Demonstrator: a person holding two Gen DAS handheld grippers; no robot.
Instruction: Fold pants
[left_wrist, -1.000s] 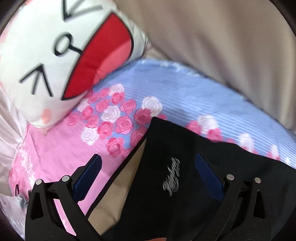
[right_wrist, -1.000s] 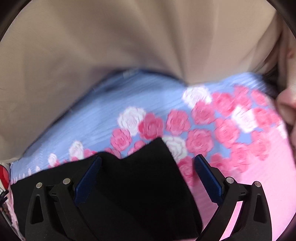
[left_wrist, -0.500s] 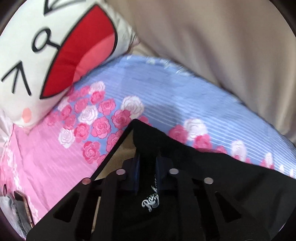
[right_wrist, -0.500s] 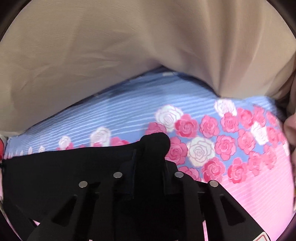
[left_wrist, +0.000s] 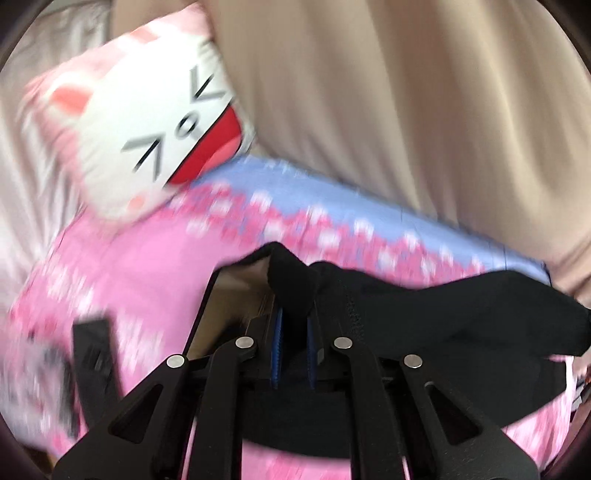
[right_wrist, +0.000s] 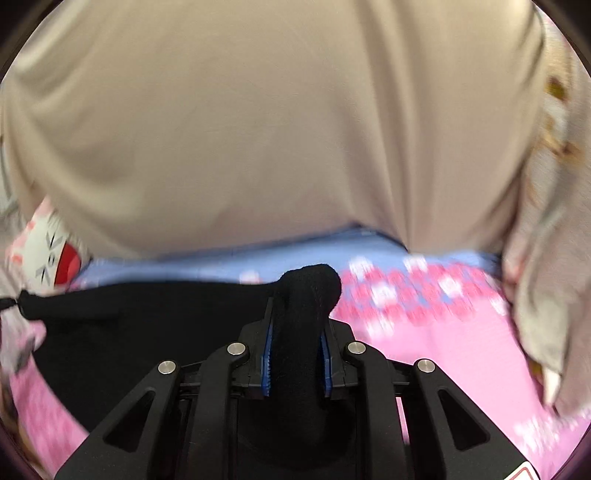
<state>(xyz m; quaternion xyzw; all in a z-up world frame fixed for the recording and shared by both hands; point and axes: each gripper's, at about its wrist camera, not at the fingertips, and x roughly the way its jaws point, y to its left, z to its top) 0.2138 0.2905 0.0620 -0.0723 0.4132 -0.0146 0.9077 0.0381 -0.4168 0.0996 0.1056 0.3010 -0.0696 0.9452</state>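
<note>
A: Left tool (left_wrist: 294, 332) status?

B: Nearly shut, blue pads (left_wrist: 276, 349) pinching a fold of the black pants (left_wrist: 461, 317). Only a thin bunch of cloth between them. A tan inner lining (left_wrist: 236, 291) shows just left of the grip.

A: Right tool (right_wrist: 295, 354)?

B: Also clamped on the pants (right_wrist: 147, 332), gap a bit wider. A thick black roll of fabric stands up between the pads and pokes out past the tips. Jaws closed onto it within the last second and sit steady on the cloth now.

A: Where's the garment overall?

B: Stretched between the two tools, top edge running roughly level across both views. Whether the gripped edge is off the bed sheet (left_wrist: 155, 258) I can't tell. Sheet is pink with a rose print and a blue band at the far side.

A: Surroundings?

B: White cat-face pillow (left_wrist: 159, 140) at the far left of the bed. Beige curtain (right_wrist: 258, 129) hangs behind the bed. Dark flat object (left_wrist: 92, 354) on the sheet near the left tool, too blurred to identify. Both views are motion-blurred.
</note>
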